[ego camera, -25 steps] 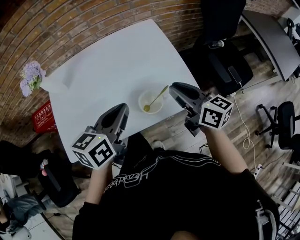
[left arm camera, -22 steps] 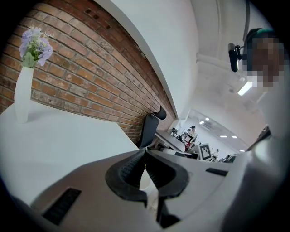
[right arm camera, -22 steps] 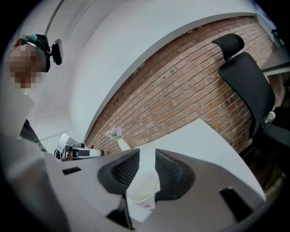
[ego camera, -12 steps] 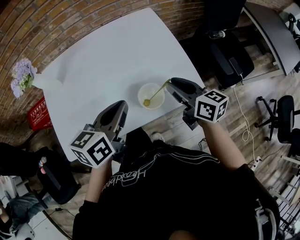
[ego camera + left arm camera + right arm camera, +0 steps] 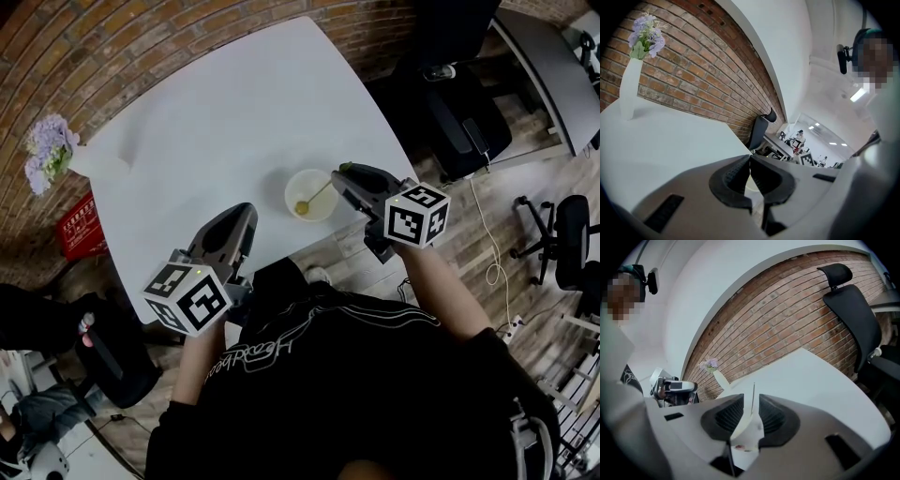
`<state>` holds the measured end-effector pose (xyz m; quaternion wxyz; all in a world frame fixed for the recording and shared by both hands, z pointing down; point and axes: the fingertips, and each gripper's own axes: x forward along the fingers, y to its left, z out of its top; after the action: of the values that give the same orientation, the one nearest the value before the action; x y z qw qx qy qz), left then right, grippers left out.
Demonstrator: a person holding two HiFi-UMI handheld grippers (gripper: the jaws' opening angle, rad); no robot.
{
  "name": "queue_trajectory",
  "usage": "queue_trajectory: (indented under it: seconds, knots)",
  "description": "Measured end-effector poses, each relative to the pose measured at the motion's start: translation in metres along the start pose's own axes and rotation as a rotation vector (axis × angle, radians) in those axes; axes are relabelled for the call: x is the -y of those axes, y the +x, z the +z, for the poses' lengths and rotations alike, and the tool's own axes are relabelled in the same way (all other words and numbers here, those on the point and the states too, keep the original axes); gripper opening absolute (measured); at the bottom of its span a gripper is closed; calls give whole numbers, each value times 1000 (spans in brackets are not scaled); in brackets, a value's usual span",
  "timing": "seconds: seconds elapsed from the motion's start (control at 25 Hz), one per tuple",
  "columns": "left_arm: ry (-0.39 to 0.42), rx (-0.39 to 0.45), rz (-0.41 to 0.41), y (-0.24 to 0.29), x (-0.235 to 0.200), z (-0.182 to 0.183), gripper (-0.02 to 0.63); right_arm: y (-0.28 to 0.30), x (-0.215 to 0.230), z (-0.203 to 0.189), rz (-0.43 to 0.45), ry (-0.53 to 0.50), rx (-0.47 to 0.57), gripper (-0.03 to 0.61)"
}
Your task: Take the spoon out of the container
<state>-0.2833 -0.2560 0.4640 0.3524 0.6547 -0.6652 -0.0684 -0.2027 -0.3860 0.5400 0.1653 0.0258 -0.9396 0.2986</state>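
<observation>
Head view: a white table (image 5: pixel 206 122) with a pale bowl (image 5: pixel 292 187) near its front edge. The spoon (image 5: pixel 314 197) lies in the bowl, scoop down, with its handle slanting up over the rim. The right gripper (image 5: pixel 340 172) has its tip at the end of that handle. The left gripper (image 5: pixel 246 214) hangs over the table's near edge, apart from the bowl. A vase (image 5: pixel 47 155) of flowers stands at the far corner.

Left gripper view: the left gripper (image 5: pixel 750 159) has its jaws closed tip to tip, with nothing between them.

Right gripper view: the right gripper (image 5: pixel 751 401) has its jaws a little apart. The thin spoon (image 5: pixel 753 394) handle stands upright in the gap, seemingly not yet pinched, with the bowl (image 5: pixel 745 432) below.

Risks: the narrow handle may slip or swivel if the jaws catch only its tip. Lifting at a slant could drag the scoop against the rim and tip or slide the light bowl off the edge.
</observation>
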Motion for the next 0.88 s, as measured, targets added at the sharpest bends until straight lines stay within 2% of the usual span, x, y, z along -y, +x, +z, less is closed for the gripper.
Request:
queue_trajectory:
  seconds: [0.36,0.88]
  knots:
    - [-11,-6,0,9,-10,4,5,4,2,-4,2,-8,-10,9]
    - [-9,-8,-18,11,-2,-5,5,-1,-9,2,17,-59,25,0]
